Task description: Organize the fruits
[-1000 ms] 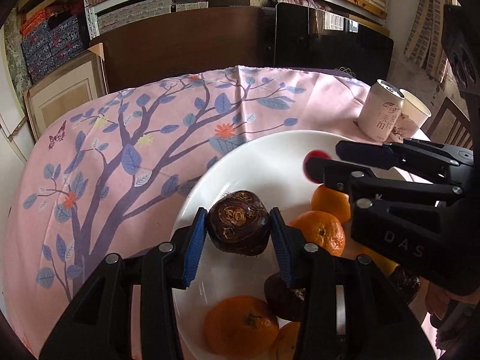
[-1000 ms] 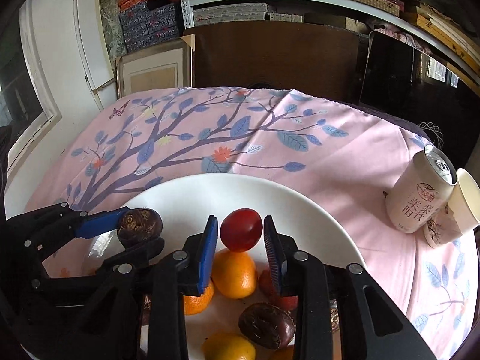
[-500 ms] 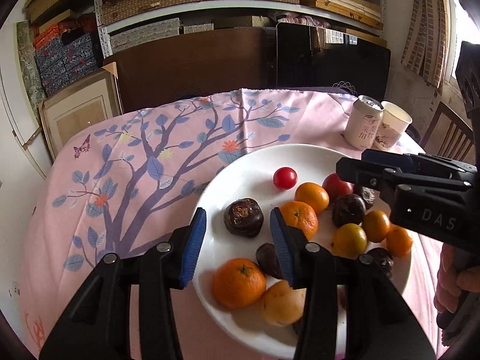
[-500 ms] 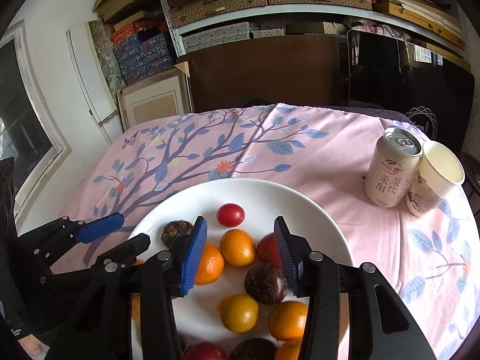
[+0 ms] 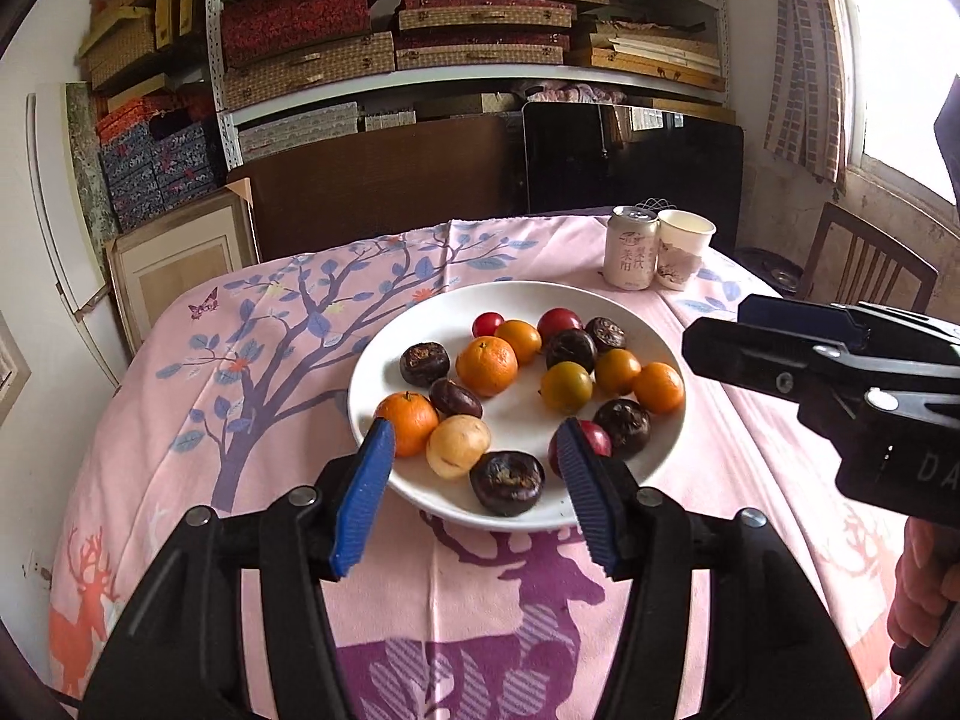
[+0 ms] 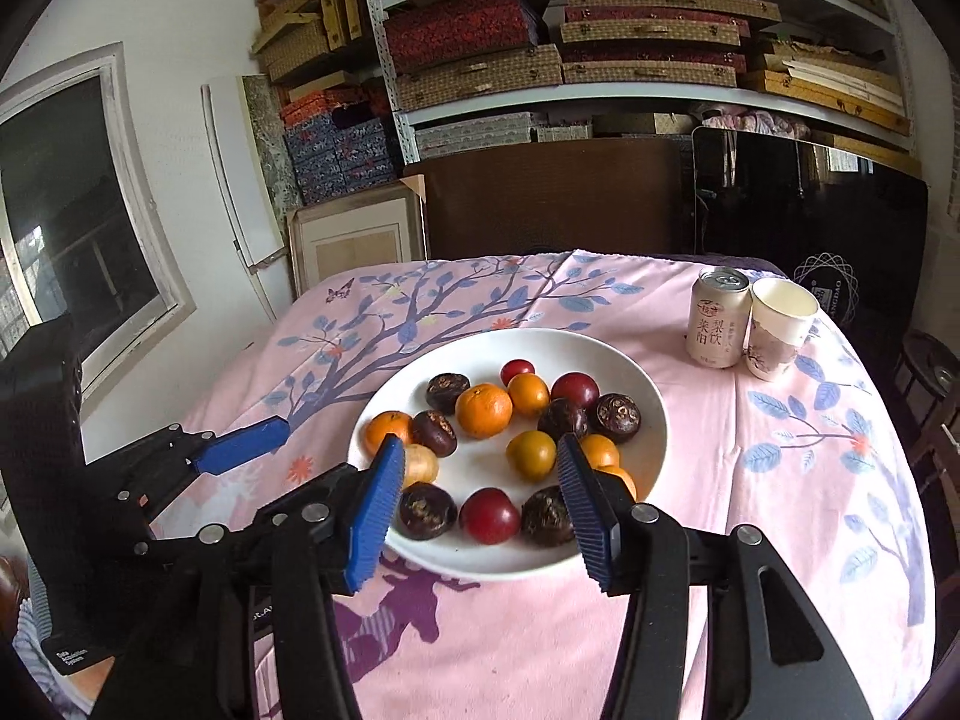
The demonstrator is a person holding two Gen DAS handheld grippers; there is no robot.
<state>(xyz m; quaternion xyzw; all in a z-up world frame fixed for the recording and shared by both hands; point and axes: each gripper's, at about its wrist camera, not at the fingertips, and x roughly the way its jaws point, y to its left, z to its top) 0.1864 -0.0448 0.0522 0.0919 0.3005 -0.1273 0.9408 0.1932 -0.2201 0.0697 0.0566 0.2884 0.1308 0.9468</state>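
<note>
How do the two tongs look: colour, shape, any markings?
Both are alike. Left tongs: black angular arms with silver rivets, ending in blue ribbed pads. Right tongs: the same build; its black body carries white letters "DA" in the left view. A bare hand holds it.

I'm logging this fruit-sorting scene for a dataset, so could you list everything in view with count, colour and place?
Plate: one, white, centre of the table, holding all the fruit.
Orange citrus fruits: about seven, orange to yellow-orange, spread across the plate.
Dark wrinkled fruits: about seven, brown-black, mixed among the citrus.
Red fruits: three, red, one at the far rim, one mid-plate, one near.
Pale fruit: one, yellowish, near left of the plate.
Can: one, cream, far right of the plate.
Paper cup: one, white, beside the can.
Tablecloth: one, pink with a tree print.
Shelves: stacked boxes behind.
Left gripper: open, empty.
Right gripper: open, empty.
</note>
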